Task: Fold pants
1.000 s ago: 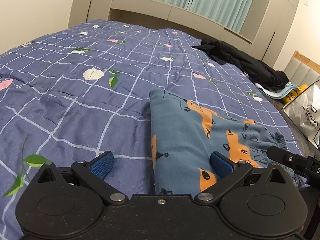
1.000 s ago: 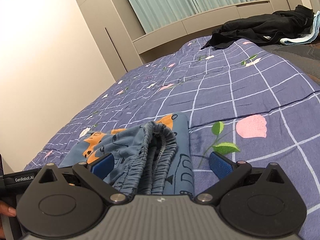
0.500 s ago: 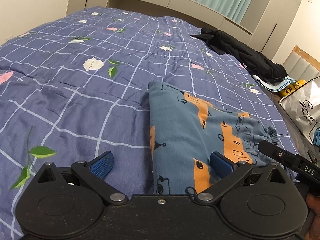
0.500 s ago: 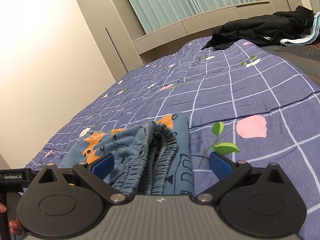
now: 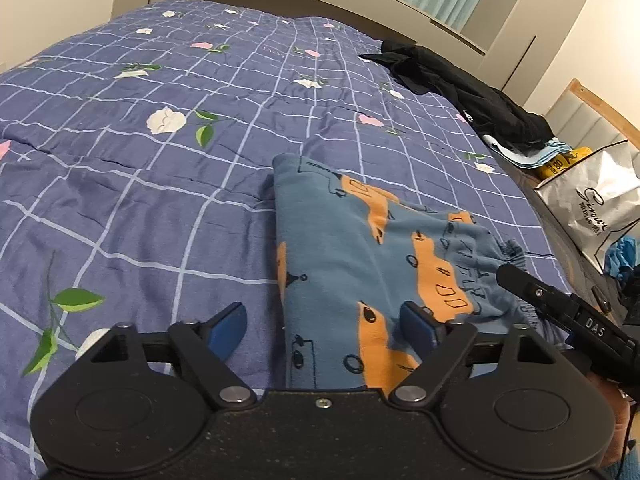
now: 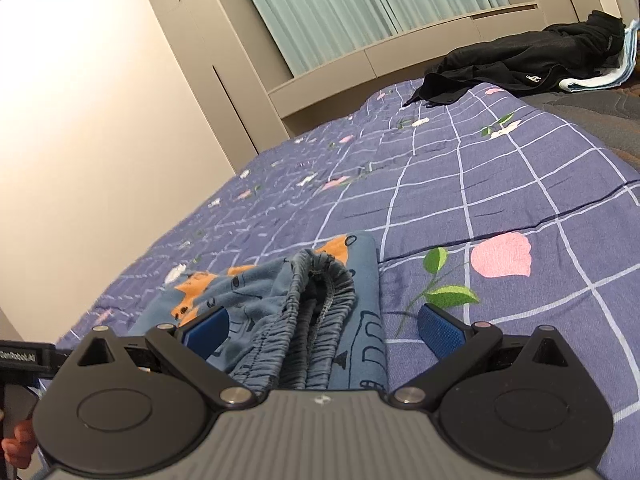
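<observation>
Fingers (image 5: 224, 326) of the left gripper (image 5: 322, 326) are standing wide apart in the left wrist view, gripping nothing. Its right blue pad is hovering over the pants (image 5: 368, 264), and whether it is touching the cloth cannot be told; its left pad is hanging over the bed (image 5: 120, 184) just beside the fold's edge. The pants, blue with orange patches and black line drawings, are lying folded on the purple checked cover with its printed flowers, with the gathered waistband pointing right. At the right edge the other gripper's black finger is reaching in near that waistband, and its side is reading "DAS". Well beyond, a black garment (image 5: 472, 96) is sprawling at the far side of the bed, over light blue cloth. Past the bed's right edge a silver bag (image 5: 596, 196) is showing dark script lettering too slanted to read, and a yellow item behind it is carrying digits that look like "80".

From the right wrist, the right gripper (image 6: 322, 330) is also spreading its fingers (image 6: 440, 332) wide and gripping nothing. The elastic waistband of the pants (image 6: 316, 312) is lying between the two blue pads, gaping open toward the camera; the left pad is sitting close against the cloth, while the right pad is hanging over the bare cover. At the left edge a black bar is reading "GenRobot.AI", and fingertips of a hand (image 6: 18, 444) are showing below it. The black garment (image 6: 520, 60) is lying far back, near the curtains (image 6: 360, 8).
</observation>
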Demonstrator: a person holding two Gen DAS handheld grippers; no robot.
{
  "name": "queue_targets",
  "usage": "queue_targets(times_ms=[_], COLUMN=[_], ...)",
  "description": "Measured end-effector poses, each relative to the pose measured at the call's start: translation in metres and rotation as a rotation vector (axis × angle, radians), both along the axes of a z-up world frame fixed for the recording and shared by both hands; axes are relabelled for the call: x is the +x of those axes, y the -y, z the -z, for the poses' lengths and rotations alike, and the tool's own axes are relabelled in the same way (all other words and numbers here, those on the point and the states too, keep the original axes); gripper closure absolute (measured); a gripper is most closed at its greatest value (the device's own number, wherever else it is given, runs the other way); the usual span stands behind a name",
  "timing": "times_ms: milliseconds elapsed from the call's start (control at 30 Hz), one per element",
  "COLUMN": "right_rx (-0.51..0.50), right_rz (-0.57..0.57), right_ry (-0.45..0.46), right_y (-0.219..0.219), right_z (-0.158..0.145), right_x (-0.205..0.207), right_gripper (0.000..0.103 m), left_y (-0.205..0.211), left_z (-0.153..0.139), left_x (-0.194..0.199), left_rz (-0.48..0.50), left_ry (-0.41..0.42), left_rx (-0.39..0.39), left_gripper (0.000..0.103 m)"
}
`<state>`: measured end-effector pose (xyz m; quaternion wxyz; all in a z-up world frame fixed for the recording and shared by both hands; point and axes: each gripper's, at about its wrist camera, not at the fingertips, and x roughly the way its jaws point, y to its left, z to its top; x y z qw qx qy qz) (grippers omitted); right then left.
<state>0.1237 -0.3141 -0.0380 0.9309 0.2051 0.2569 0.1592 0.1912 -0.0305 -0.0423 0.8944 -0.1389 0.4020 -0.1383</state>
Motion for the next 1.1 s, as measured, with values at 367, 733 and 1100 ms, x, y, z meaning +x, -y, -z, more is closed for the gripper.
queue_targets(times_ms=[367, 733, 1100], right_rx=[0.029, 0.048, 0.052], right_rz=[0.022, 0.0, 0.0], right_ry=[0.003, 0.002, -0.003], right_y=[0.008, 0.006, 0.006], right_z=[0.001, 0.003, 0.004], right_x=[-0.004, -0.004, -0.003], right_gripper=[0.032, 0.049, 0.049], left_y=[0.001, 0.016, 0.024], left_z=[0.002, -0.009, -0.014], left_x=[0.005, 0.003, 0.0], left_rz=[-0.037, -0.03, -0.025], left_ry=[-0.043, -0.042, -0.025], left_rx=[-0.03, 0.014, 0.066], left_gripper=[0.027, 0.052, 0.055])
